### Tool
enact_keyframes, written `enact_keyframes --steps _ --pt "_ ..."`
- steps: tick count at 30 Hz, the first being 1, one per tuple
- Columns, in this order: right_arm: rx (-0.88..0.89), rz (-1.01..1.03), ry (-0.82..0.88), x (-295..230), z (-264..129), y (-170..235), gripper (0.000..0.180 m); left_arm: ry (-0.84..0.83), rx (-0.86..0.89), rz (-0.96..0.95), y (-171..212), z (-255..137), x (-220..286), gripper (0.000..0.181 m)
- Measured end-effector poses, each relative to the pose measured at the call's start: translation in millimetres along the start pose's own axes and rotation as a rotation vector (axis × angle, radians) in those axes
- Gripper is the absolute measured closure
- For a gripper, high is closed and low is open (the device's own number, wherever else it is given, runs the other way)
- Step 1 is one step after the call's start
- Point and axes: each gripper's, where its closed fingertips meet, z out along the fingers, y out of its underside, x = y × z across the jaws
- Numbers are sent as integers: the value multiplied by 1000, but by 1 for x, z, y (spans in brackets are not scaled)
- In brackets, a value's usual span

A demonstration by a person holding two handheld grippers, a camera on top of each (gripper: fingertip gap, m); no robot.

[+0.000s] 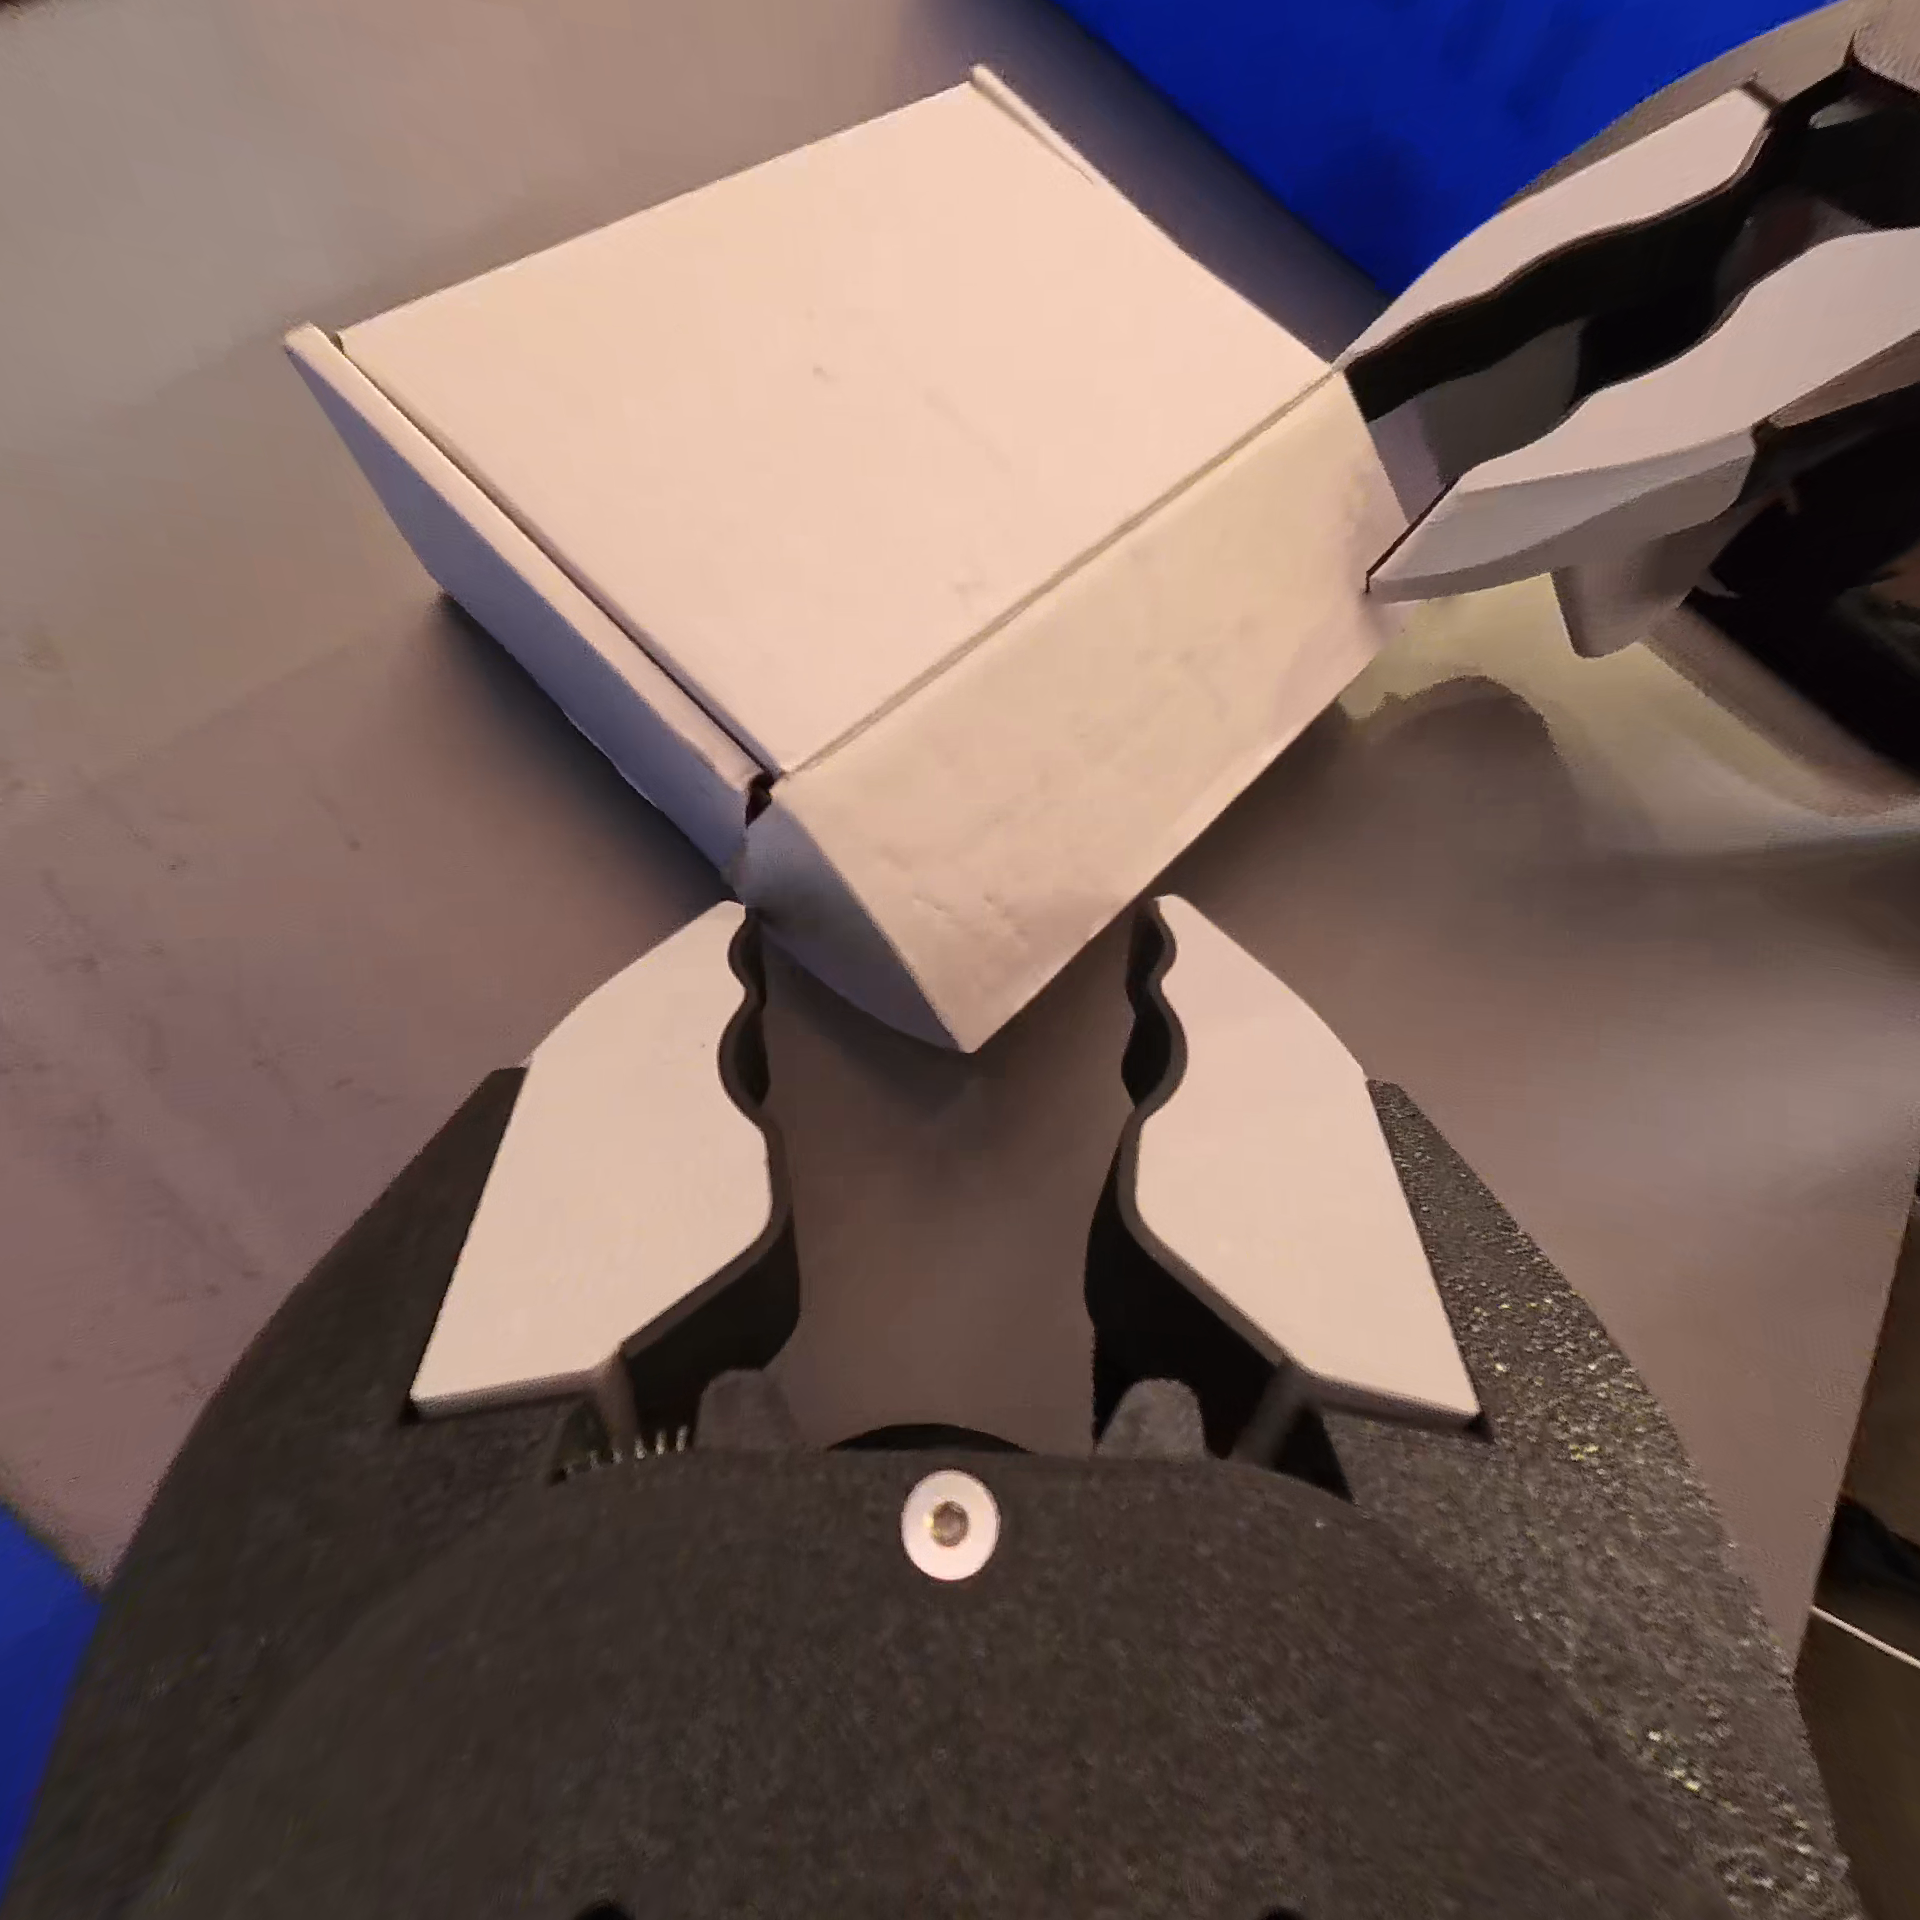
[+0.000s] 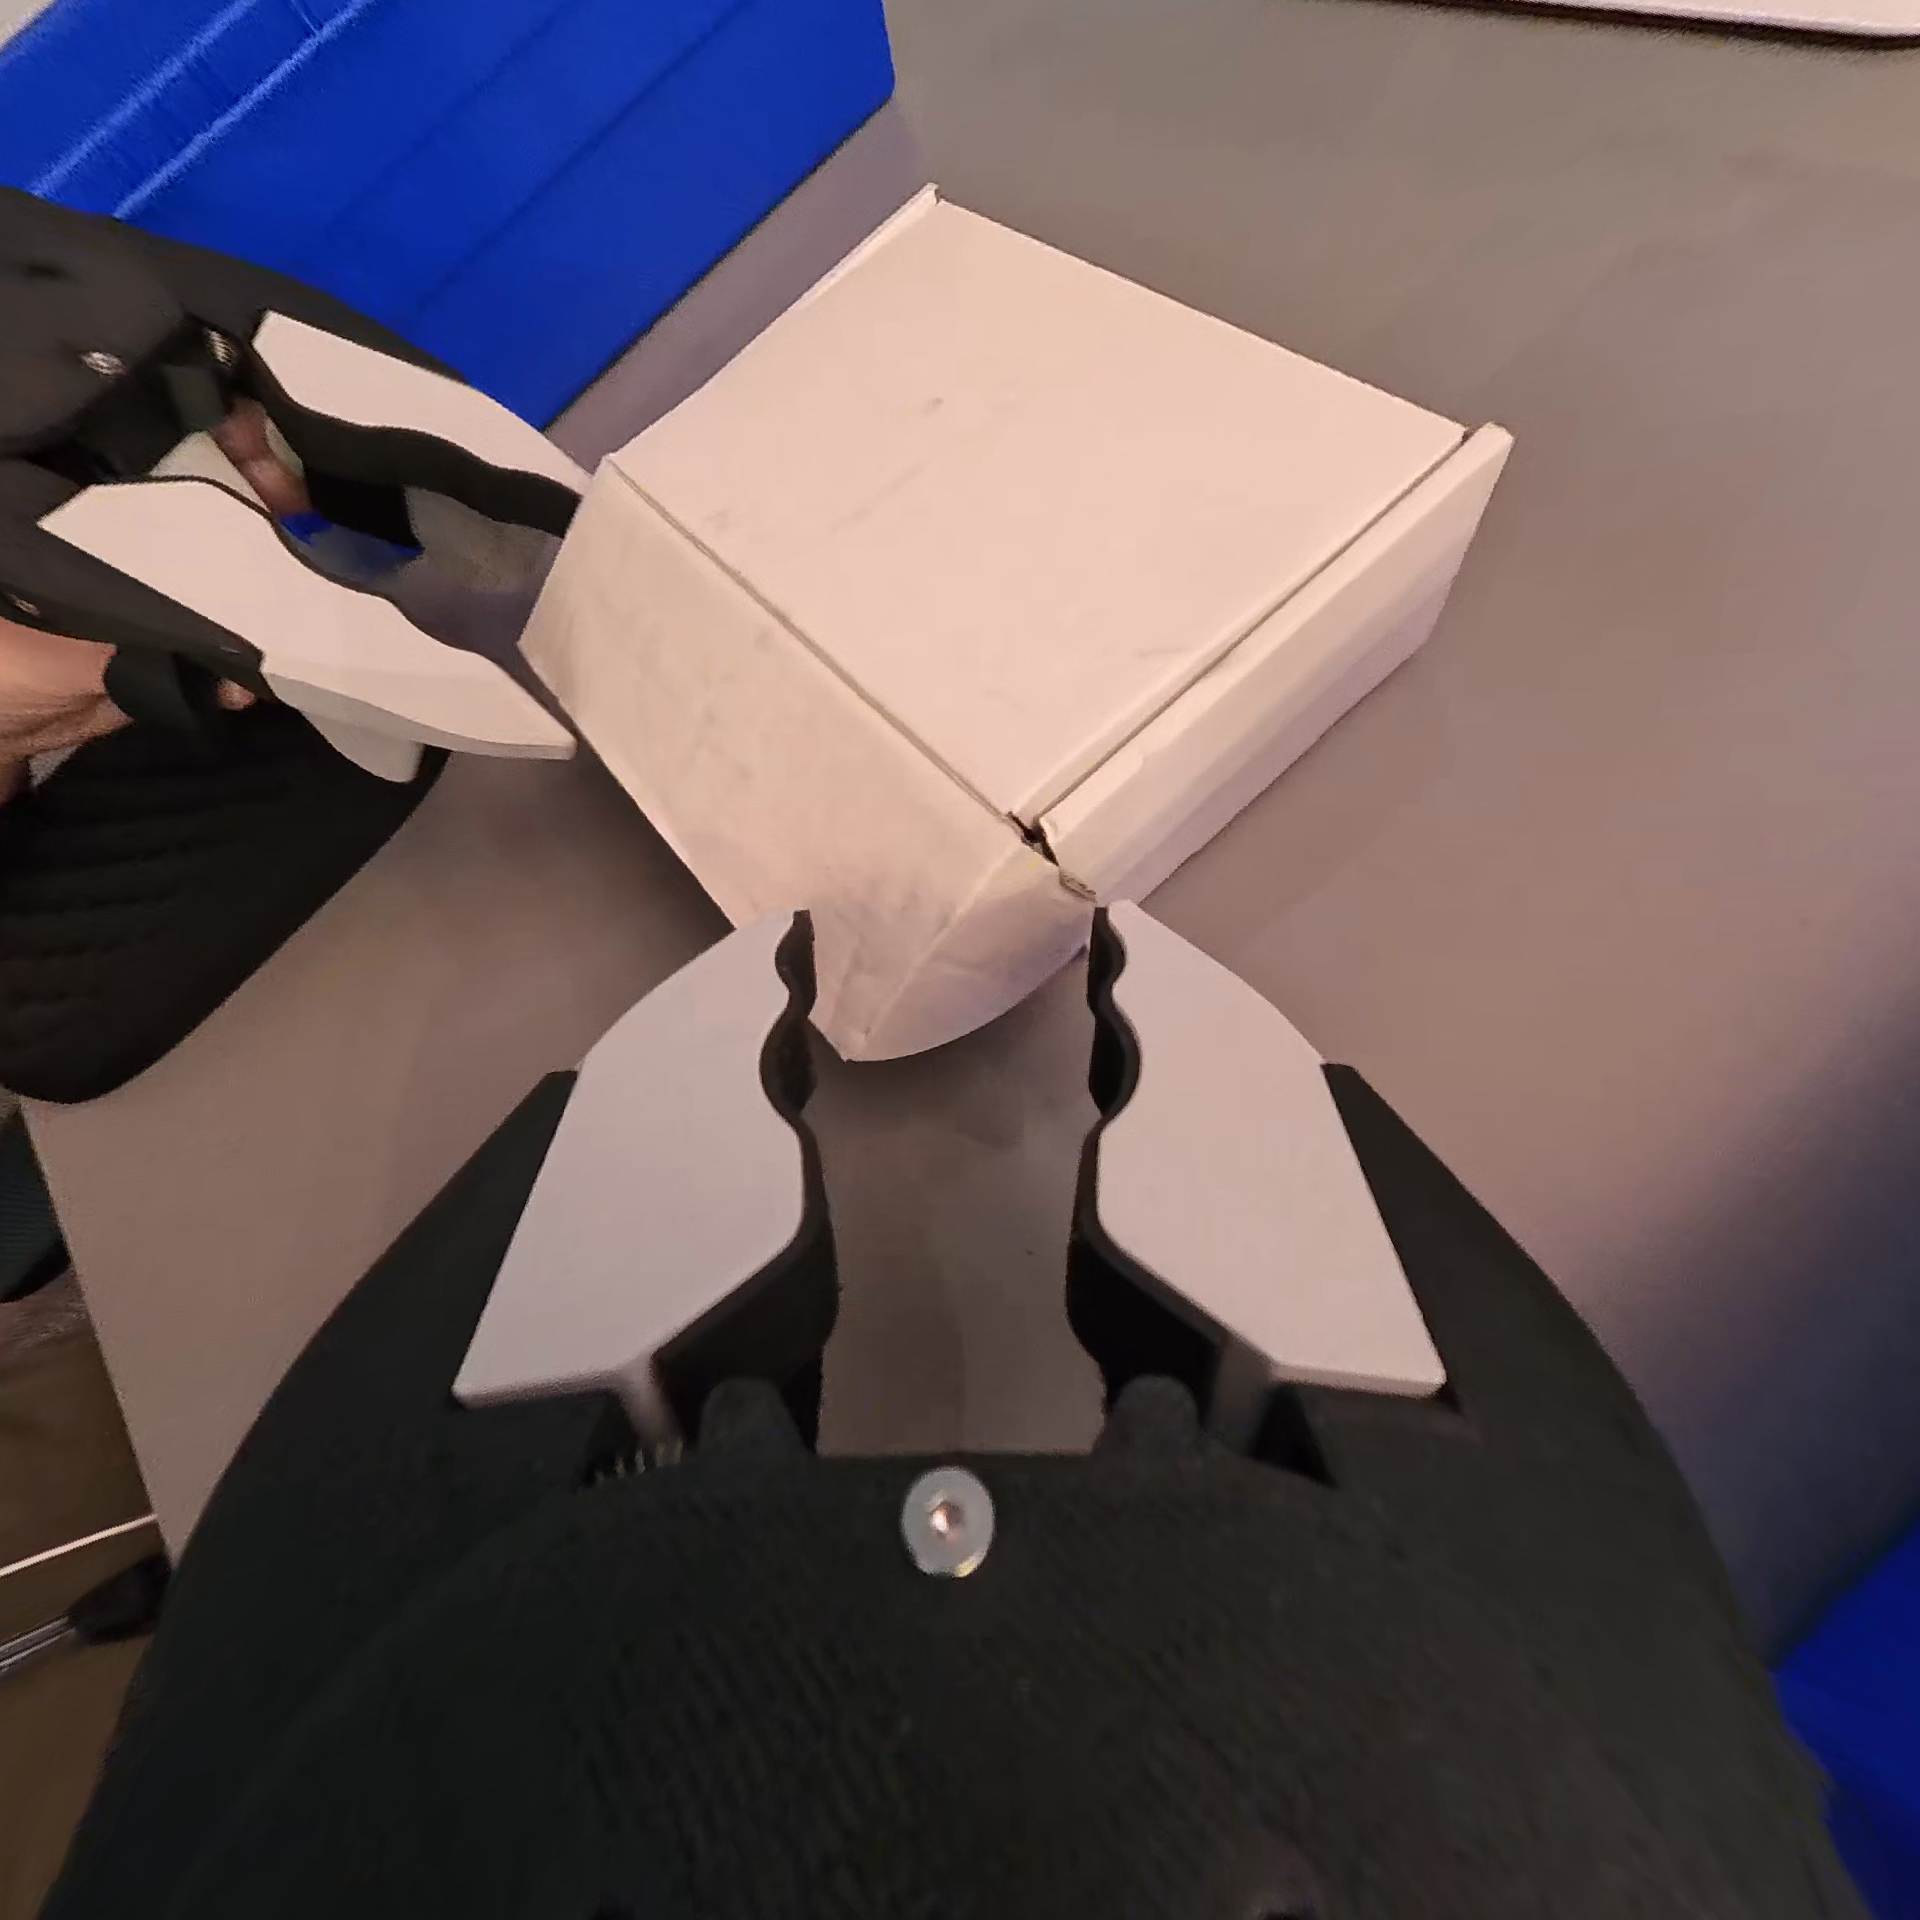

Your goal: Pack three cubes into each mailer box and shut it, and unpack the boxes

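Observation:
A white mailer box (image 1: 831,499) lies on the grey table (image 1: 208,727) with its lid down; no cubes show. My left gripper (image 1: 945,920) is open, its fingers either side of one near corner of the box's front face. My right gripper (image 2: 951,920) is open, its fingers either side of the other near corner of the box (image 2: 1039,540). Each gripper also shows in the other's view: the right gripper (image 1: 1371,478) at the box's right end, the left gripper (image 2: 571,613) at its left end. The box's inside is hidden.
A blue bin (image 2: 468,156) stands behind the box, also in the left wrist view (image 1: 1299,104). Another blue thing (image 2: 1860,1714) is at the lower right. A black padded thing (image 2: 156,883) sits past the table's left edge.

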Motion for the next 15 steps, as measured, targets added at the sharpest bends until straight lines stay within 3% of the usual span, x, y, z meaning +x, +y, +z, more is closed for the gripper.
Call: enact_keyframes --steps 6,9,15 --pt "5 -48 -79 -10 1 3 115 -6 8 31 -2 2 1 107" --pt "-7 -106 -97 -15 1 8 108 -42 2 50 -1 2 -1 114" --pt "-14 -208 -27 -16 -1 18 106 -54 -5 61 0 3 -1 114"
